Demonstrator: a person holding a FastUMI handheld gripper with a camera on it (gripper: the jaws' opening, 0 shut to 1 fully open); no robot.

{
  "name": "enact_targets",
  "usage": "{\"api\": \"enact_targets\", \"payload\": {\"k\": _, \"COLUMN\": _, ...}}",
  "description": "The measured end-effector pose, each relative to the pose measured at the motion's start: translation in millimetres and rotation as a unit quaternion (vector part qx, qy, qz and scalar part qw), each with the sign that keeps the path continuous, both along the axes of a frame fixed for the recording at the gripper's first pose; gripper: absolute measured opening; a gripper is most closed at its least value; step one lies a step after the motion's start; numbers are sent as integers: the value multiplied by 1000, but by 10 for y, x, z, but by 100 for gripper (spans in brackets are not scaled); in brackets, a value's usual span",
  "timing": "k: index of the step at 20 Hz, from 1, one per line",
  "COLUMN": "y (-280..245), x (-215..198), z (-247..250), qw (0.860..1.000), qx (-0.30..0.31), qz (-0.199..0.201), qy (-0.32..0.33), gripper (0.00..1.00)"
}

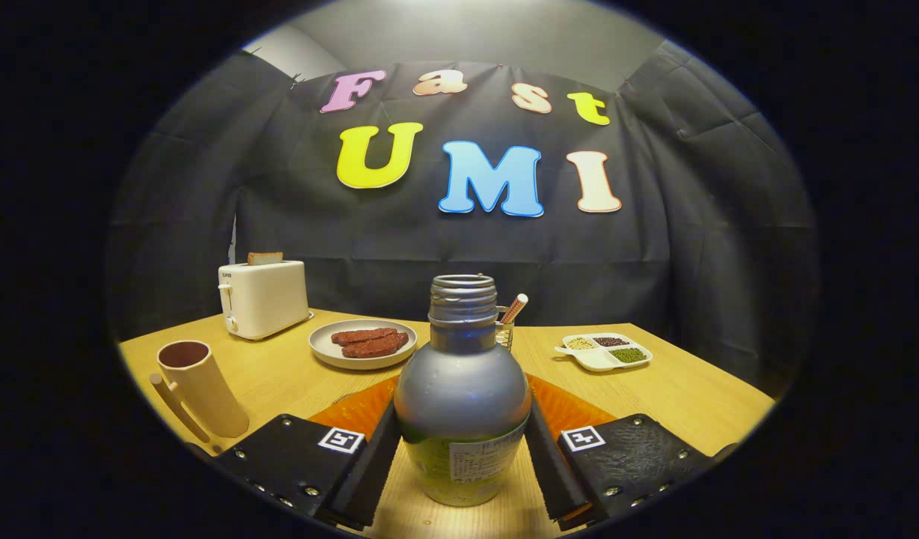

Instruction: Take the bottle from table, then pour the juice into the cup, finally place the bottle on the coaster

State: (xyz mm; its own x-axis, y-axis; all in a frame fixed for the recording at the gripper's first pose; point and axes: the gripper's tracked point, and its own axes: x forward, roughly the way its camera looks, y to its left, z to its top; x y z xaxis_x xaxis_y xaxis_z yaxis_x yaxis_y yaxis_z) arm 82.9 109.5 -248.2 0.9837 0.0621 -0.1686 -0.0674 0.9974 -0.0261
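Wooden table (676,389), booth setup. Entries run left to right.

Far left, near the table's front edge: a beige cup (197,389) with a handle, tilted in the fisheye, its inside dark reddish. It stands just left of the left finger, apart from it.

Behind the cup, toward the cloth wall: a white toaster (263,298) with a slice of bread (265,258) sticking up from the slot.

Right of the toaster: a pale round plate (326,352) carrying two dark red strips of food (370,342).

Centre: the bottle (462,397), upright, cap off, threaded neck open at the top. Grey upper body, greenish lower part with a label. It sits between the two fingers of the gripper (462,457); both black pads lie against its sides, so the claw is clamped on the bottle. Whether the base touches the table or is lifted just off it cannot be told.

Directly behind and under the bottle's shoulders: an orange coaster (572,408), flat on the table, visible on both sides of the bottle, partly covered by the fingers.

Just behind the neck: a small wire holder (504,333) with a striped straw (516,308) leaning out of it.

Right: a white divided tray (590,361) with four compartments of differently coloured grains or seeds, well apart from the gripper.
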Motion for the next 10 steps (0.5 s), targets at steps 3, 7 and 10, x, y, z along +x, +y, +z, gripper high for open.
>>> {"api": "enact_targets", "payload": {"k": 3, "y": -25, "x": 5, "z": 222, "qw": 1000, "qx": -12, "qz": 0, "qy": 5, "gripper": 80}}
{"api": "enact_targets", "payload": {"k": 7, "y": 94, "x": 35, "z": 532, "qw": 998, "qx": -53, "qz": 23, "qy": 19, "gripper": 79}}
{"api": "enact_targets", "payload": {"k": 10, "y": 260, "x": 34, "z": 790, "qw": 994, "qx": -94, "qz": 58, "qy": 11, "gripper": 80}}
